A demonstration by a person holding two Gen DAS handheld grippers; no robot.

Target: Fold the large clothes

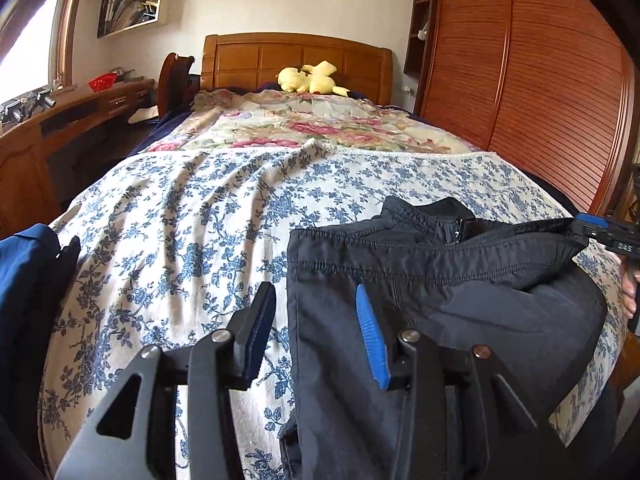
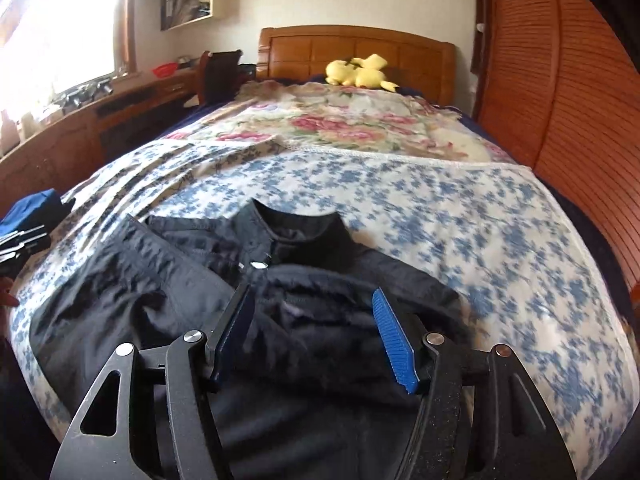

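A black jacket lies partly folded on the blue-flowered bed sheet, collar toward the headboard. My left gripper is open just above the jacket's left edge, one finger over the sheet and one over the fabric. My right gripper is open over the jacket, its fingers wide apart with dark fabric between and beneath them; whether they touch it is unclear. The right gripper also shows in the left wrist view at the jacket's right edge.
A blue garment lies at the bed's left edge, also in the right wrist view. A yellow plush toy sits by the wooden headboard. A slatted wardrobe stands right, a desk left.
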